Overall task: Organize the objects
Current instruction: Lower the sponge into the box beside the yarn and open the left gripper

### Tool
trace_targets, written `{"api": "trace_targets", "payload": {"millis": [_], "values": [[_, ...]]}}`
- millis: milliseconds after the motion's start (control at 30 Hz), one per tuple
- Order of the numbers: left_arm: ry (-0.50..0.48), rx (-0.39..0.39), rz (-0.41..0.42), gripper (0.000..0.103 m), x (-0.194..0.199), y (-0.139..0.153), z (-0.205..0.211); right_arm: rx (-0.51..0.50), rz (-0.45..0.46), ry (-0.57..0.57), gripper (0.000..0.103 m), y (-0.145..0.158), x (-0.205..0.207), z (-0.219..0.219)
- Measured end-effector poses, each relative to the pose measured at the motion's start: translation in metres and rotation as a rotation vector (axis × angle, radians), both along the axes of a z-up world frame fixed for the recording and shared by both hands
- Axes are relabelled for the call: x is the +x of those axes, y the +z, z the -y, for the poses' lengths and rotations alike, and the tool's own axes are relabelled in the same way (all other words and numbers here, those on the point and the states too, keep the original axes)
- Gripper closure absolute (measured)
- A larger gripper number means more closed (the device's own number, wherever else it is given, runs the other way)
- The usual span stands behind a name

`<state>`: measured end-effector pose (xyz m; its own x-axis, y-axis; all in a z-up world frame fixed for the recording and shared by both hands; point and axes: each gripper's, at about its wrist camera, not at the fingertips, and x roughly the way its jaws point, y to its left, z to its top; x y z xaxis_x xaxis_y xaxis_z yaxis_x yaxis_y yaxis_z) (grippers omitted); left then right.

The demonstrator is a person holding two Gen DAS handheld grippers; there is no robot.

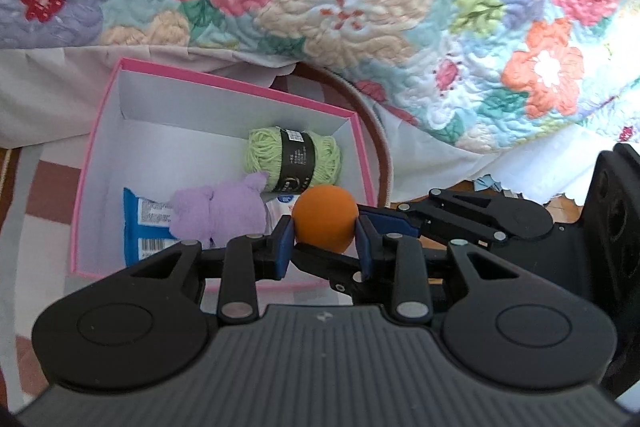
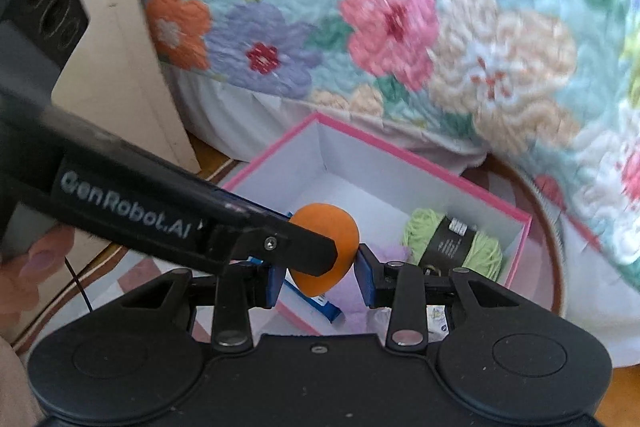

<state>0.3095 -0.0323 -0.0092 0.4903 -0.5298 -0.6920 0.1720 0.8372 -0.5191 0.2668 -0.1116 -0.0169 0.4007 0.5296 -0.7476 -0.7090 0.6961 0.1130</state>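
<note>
I have the orange egg-shaped sponge [image 1: 325, 218] clenched in my left tool [image 1: 325, 241], above the pink box [image 1: 224, 83]'s 6 o'clock edge. Yarn [image 1: 294, 155], purple plush [image 1: 220, 213] and packet [image 1: 144, 223] are already inside; the sponge remains. Right tool [image 2: 322, 277]'s pads flank it; contact unclear.

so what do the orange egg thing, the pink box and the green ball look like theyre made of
Orange egg: looks like soft foam or sponge, matte with no glare, though squeeze can't be judged. Pink box: thin card, judging by its crisp folded corners and plain white inside. Green ball: spun yarn, with visible wound strands under a dark paper band.
</note>
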Motion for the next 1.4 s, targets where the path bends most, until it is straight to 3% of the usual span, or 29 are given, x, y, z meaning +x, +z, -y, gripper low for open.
{"api": "trace_targets", "payload": {"millis": [200, 367, 833, 1033, 1167, 1300, 1400], "values": [[0.008, 0.016, -0.073, 0.072, 0.043, -0.03, 0.015, -0.002, -0.089, -0.059, 0.061, -0.035, 0.039, 0.004], [0.008, 0.035, -0.079, 0.072, 0.063, -0.041, 0.031, 0.044, -0.153, -0.111, 0.061, -0.054, 0.061, 0.017], [0.059, 0.049, -0.099, 0.073, 0.073, -0.075, 0.031, 0.05, -0.213, -0.091, 0.057, -0.082, 0.082, 0.022], [0.083, 0.071, -0.1, 0.073, 0.079, -0.091, 0.036, 0.04, -0.158, -0.04, 0.055, -0.084, 0.07, 0.032], [0.084, 0.11, -0.083, 0.073, 0.078, -0.098, 0.049, 0.058, -0.129, -0.013, 0.065, -0.083, 0.063, 0.04], [0.093, 0.146, -0.057, 0.073, 0.078, -0.1, 0.054, 0.071, -0.088, -0.002, 0.065, -0.084, 0.058, 0.045], [0.089, 0.181, -0.044, 0.064, 0.076, -0.097, 0.058, 0.075, -0.064, -0.011, 0.065, -0.085, 0.054, 0.047]]}}
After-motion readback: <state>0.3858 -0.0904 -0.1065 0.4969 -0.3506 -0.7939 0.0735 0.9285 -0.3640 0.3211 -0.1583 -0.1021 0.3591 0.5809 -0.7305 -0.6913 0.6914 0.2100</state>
